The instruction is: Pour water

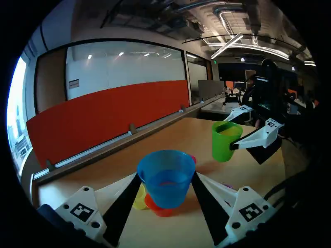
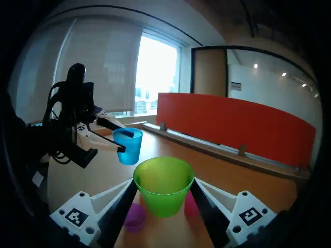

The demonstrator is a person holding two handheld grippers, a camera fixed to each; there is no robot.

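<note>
My left gripper [image 1: 166,175] is shut on a translucent blue cup [image 1: 167,188], held upright above the wooden table [image 1: 248,169]. To the right and farther off, my right gripper [image 1: 229,133] is shut on a green cup [image 1: 221,144], also upright. In the right gripper view the green cup [image 2: 164,194] sits between my right gripper's [image 2: 164,184] fingers. The blue cup [image 2: 129,151] hangs to the left of it in the left gripper [image 2: 126,141]. The two cups are apart. I cannot tell what is inside either cup.
Small cups stand on the table under the grippers: yellow [image 1: 140,199], red [image 1: 159,210], purple [image 2: 134,217] and pink [image 2: 190,204]. A red partition [image 1: 103,115] runs along the table's far edge. A bright window [image 2: 157,74] lies beyond the left gripper.
</note>
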